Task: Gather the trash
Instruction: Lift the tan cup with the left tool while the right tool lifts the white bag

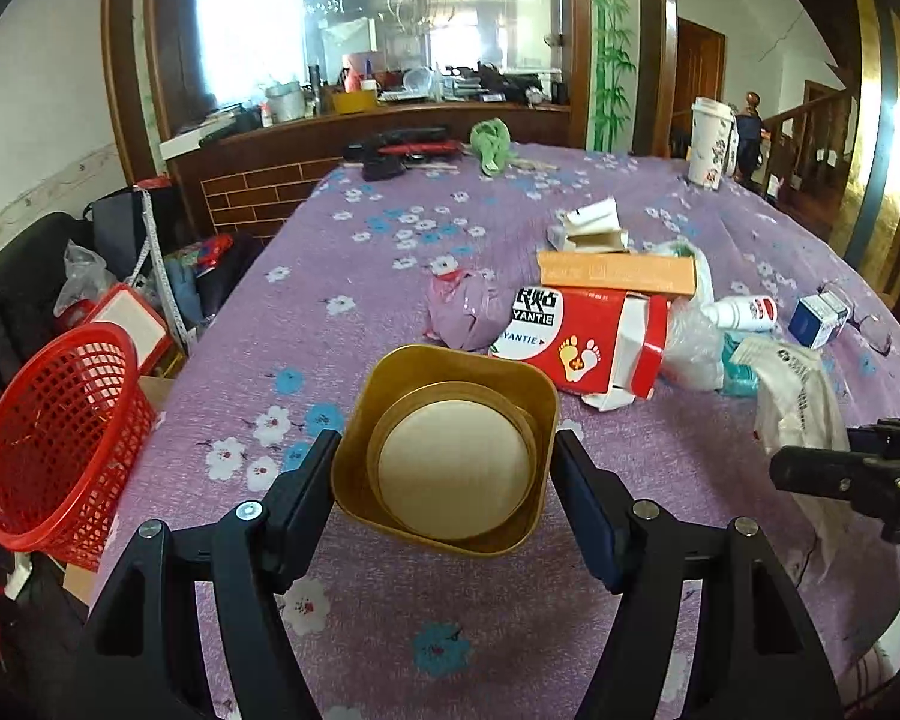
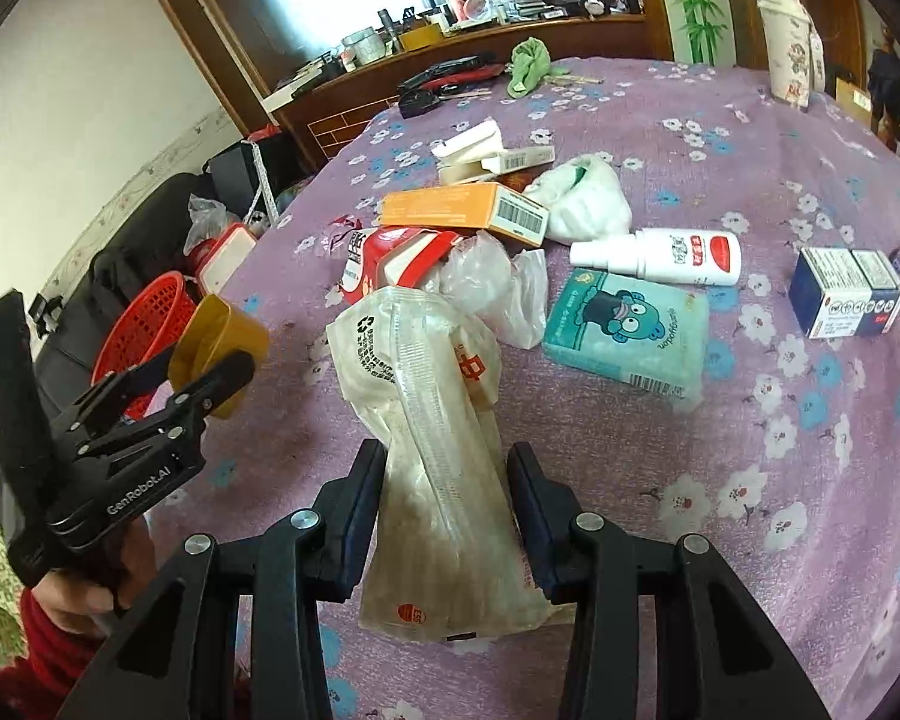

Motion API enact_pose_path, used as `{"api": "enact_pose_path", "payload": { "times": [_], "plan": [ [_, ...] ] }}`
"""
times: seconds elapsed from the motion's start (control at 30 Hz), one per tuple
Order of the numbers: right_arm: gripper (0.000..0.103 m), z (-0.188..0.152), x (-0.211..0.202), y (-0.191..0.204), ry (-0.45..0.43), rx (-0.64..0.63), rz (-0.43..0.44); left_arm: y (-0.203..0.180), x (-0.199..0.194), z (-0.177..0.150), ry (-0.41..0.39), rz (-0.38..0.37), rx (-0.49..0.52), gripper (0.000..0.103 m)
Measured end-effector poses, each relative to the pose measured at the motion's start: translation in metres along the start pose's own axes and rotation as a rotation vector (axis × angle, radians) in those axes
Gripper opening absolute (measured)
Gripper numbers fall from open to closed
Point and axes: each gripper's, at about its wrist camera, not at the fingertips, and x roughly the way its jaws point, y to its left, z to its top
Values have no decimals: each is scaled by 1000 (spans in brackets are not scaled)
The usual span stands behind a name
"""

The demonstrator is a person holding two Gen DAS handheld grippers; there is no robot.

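My left gripper [image 1: 445, 468] is shut on a gold square cup [image 1: 450, 450] and holds it above the purple flowered tablecloth [image 1: 390, 618]; it also shows in the right wrist view [image 2: 222, 354]. My right gripper [image 2: 447, 480] is shut on a crumpled clear plastic wrapper [image 2: 438, 420] that lies on the cloth. A red mesh basket [image 1: 60, 444] stands off the table's left edge, also in the right wrist view [image 2: 144, 330].
Trash lies mid-table: a red and white carton [image 1: 588, 336], an orange box [image 2: 450, 207], a white spray bottle [image 2: 666, 255], a teal tissue pack [image 2: 627, 330], a blue and white box [image 2: 849, 291], a plastic bag [image 2: 498, 288]. A green cloth [image 1: 492, 144] lies far back.
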Motion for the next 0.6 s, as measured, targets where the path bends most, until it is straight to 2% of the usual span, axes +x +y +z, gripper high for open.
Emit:
{"api": "enact_pose_path", "payload": {
  "times": [0.5,0.6],
  "plan": [
    [46,4,3,25,-12,-48,8,4,-14,2,-34,20,2,68],
    [46,5,0,25,-24,-52,1,7,-13,1,-15,10,-2,68]
  ]
}}
